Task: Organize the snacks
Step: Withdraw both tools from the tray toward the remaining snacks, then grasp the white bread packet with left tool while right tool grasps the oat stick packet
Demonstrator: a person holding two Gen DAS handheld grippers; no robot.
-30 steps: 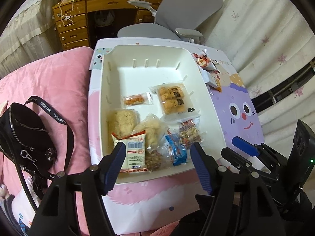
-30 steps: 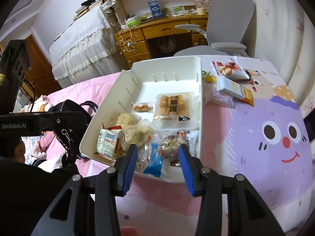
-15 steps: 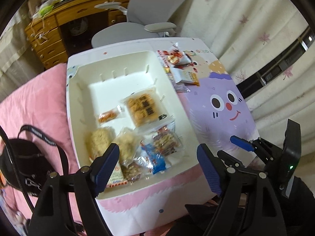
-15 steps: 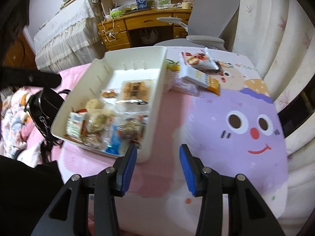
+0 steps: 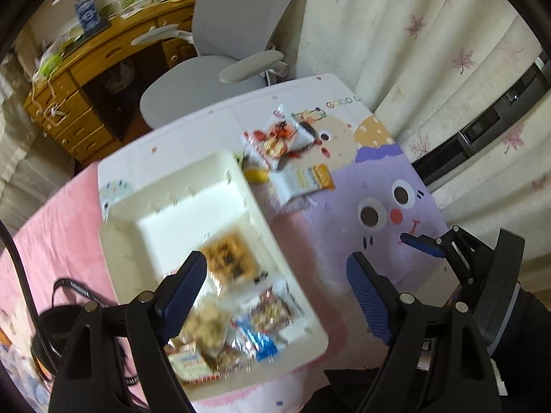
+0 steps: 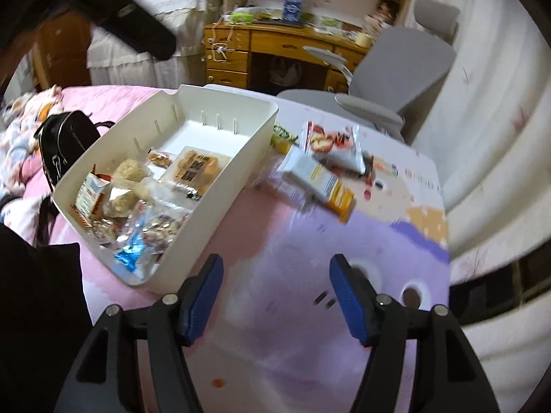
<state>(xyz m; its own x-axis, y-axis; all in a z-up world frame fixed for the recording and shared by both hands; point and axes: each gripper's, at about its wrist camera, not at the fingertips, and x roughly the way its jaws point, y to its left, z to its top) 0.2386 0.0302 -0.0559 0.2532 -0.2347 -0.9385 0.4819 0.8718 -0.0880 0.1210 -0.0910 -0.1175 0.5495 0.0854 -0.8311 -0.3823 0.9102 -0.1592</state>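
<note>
A white tray (image 5: 241, 186) (image 6: 241, 158) on the cartoon-print table holds several wrapped snacks, among them a biscuit pack (image 5: 230, 261) (image 6: 196, 168) and a blue packet (image 5: 258, 340) (image 6: 132, 251). More snacks lie outside it past its far right corner: a red-and-white bag (image 5: 279, 137) (image 6: 330, 144) and a white-and-orange pack (image 5: 303, 180) (image 6: 320, 182). My left gripper (image 5: 275, 285) is open and empty above the tray's near right edge. My right gripper (image 6: 275, 292) is open and empty above the purple table print, right of the tray.
The right gripper's body shows in the left wrist view (image 5: 465, 258). A black bag (image 6: 65, 141) lies on the pink bedding (image 5: 58, 227) left of the table. A grey office chair (image 5: 241, 51) and wooden desk (image 6: 275, 48) stand behind; curtains (image 5: 430, 51) hang on the right.
Both grippers have swung right, away from the tray's middle toward the purple face print and the loose snacks. Both stay open and empty; the right jaws stand wider.
</note>
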